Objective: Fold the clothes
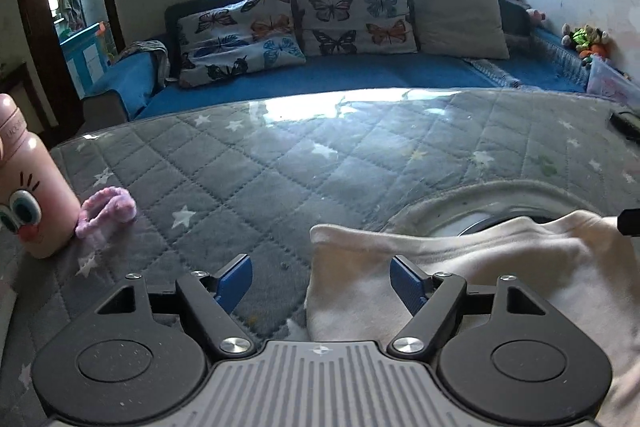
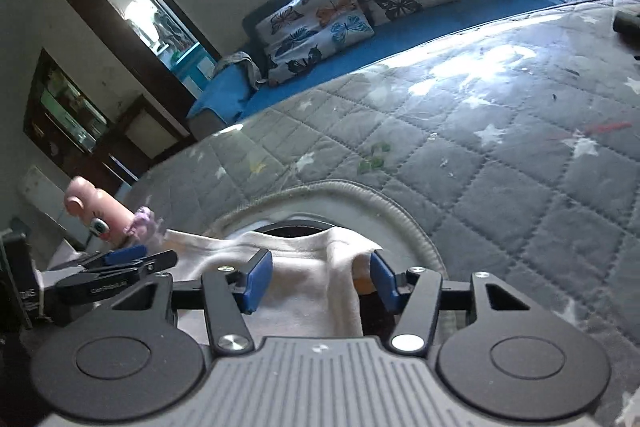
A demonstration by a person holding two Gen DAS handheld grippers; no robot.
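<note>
Here, lay spread at the near edge of the quilted grey table cover (image 1: 280,163), around the curved cut-out in that cover: the cream garment (image 1: 460,267), flat and low, likely so that both tools could reach its edge for a fold. Stood well off to the left, clear of the working patch, the pink bottle (image 1: 28,183), with a lilac fuzzy band (image 1: 106,207) touching its base. Sat farther back, behind the table, the blue sofa (image 1: 360,75) with its butterfly cushions (image 1: 352,15).

Hovered over the cloth's left border, the left gripper (image 1: 322,277): spread wide, one blue pad (image 1: 236,277) above bare quilt, the other pad (image 1: 408,283) above the cream fabric, so that the garment's edge ran between them. Gripped nothing; contact with the cloth could not be made out.

Pointed at the neckline end, seen from the right wrist view, the right gripper (image 2: 316,279): also parted, less widely, straddling a raised strip of the cream garment (image 2: 304,291). Came close to the fabric on both sides, the blue pads (image 2: 256,279), yet not pinched shut. Looked ready to close on that strip, judging by the placement; no fold begun so far as could be judged.
</note>
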